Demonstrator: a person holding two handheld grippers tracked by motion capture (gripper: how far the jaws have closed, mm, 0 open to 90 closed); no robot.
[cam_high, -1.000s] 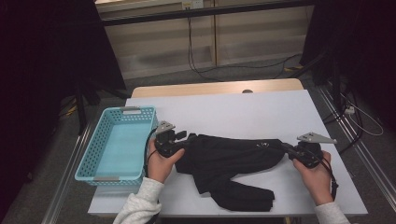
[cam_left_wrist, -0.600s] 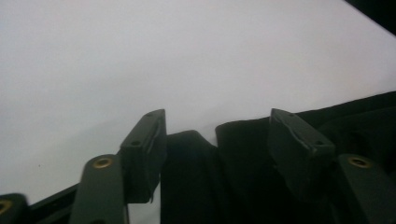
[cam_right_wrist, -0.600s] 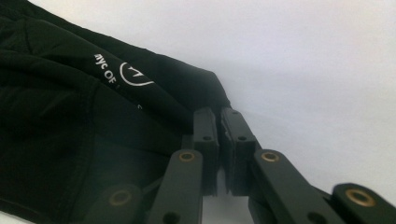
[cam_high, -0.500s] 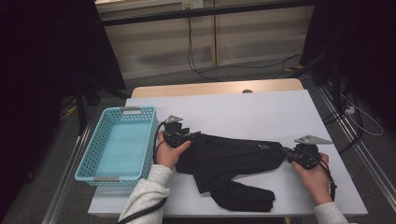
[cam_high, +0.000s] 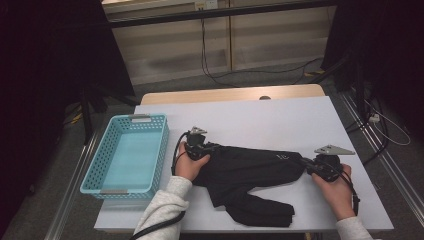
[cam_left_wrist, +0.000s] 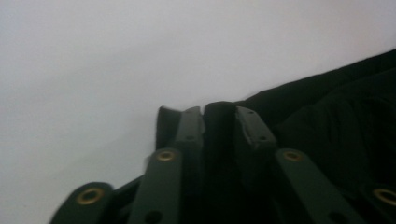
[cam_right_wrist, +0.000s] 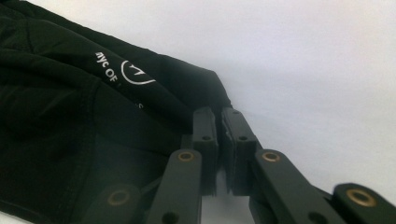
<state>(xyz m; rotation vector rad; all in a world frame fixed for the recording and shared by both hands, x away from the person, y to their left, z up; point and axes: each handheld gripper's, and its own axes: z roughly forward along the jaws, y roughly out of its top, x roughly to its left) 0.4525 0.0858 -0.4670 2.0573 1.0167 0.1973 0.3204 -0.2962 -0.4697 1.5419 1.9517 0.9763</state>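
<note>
High view shows both tongs, left (cam_high: 209, 148) and right (cam_high: 306, 163), clamped on a black garment's (cam_high: 250, 172) ends on the desk (cam_high: 280, 120), folding unstarted, basket (cam_high: 127, 155) empty.

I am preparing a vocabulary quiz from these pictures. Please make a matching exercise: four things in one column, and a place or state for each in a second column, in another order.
1. basket
2. black garment
3. left gripper
4. right gripper

a. spread flat between both grippers
b. shut on the garment's edge beside the basket
c. at the table's left side, light blue
d. shut on the garment's end near white lettering

Pairs: 1-c, 2-a, 3-b, 4-d
</note>
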